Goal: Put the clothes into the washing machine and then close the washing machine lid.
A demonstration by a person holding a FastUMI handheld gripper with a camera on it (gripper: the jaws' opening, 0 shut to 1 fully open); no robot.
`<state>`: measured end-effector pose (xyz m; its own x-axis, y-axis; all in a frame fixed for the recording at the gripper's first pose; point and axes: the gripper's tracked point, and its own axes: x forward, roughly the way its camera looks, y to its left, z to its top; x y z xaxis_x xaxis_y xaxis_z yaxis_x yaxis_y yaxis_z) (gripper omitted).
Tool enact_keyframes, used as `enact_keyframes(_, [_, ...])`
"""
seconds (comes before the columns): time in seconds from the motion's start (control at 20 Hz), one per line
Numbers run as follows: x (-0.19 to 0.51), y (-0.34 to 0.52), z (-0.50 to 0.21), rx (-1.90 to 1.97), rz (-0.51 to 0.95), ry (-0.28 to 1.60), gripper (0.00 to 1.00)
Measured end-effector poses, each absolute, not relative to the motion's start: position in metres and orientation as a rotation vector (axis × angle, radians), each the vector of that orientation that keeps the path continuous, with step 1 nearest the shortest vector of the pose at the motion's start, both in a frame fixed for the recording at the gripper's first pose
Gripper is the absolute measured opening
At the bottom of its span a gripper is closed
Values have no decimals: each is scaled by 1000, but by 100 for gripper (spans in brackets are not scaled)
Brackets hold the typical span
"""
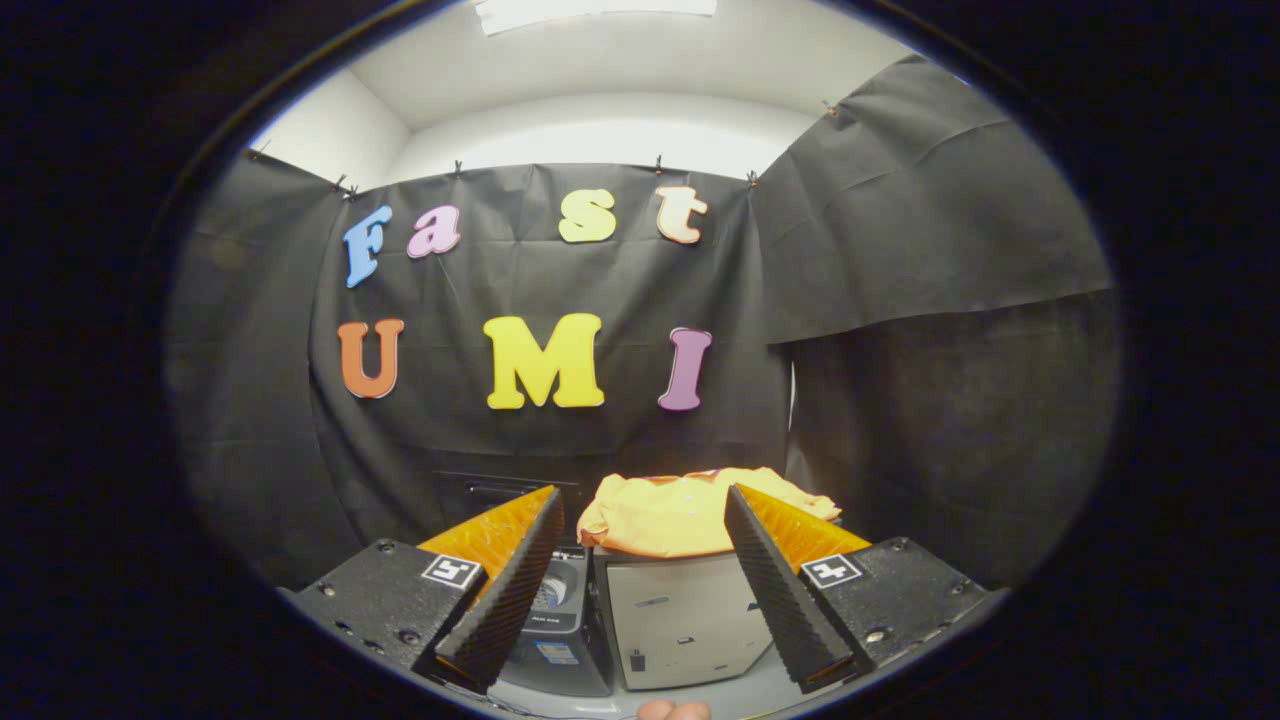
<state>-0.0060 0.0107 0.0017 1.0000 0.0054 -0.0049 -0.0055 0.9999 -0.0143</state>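
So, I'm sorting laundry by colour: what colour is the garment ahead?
Yellow-orange, plain; the garment lies beyond the open tongs in the gripper view.

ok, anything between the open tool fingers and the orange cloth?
Nothing blocks it in the gripper view: the tool is open, and between its fingers lies the grey box-shaped unit, with the crumpled orange cloth piled on top, just beyond.

A crumpled yellow-orange garment lies heaped on top of a light grey boxy unit, just ahead of the fingers. Beside that unit stands the small dark grey washing machine, its round opening facing up, uncovered.
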Motion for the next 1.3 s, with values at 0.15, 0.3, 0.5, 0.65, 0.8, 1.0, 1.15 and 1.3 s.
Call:
enact_keyframes(0.15, [-6, 13, 3, -23, 7, 4, 100])
enact_keyframes(0.3, [-9, 15, 4, -35, 9, 3, 100])
enact_keyframes(0.5, [-11, 14, 3, -29, 7, 12, 100])
enact_keyframes(0.65, [-11, 10, 6, -21, -6, 7, 100])
enact_keyframes(0.8, [-6, 9, 8, -32, -18, 14, 100])
enact_keyframes(1.0, [9, 4, 22, -64, -20, 23, 100])
enact_keyframes(1.15, [33, -5, 28, -59, -18, 58, 100])
enact_keyframes(1.3, [62, -14, 27, -69, -11, 103, 100])
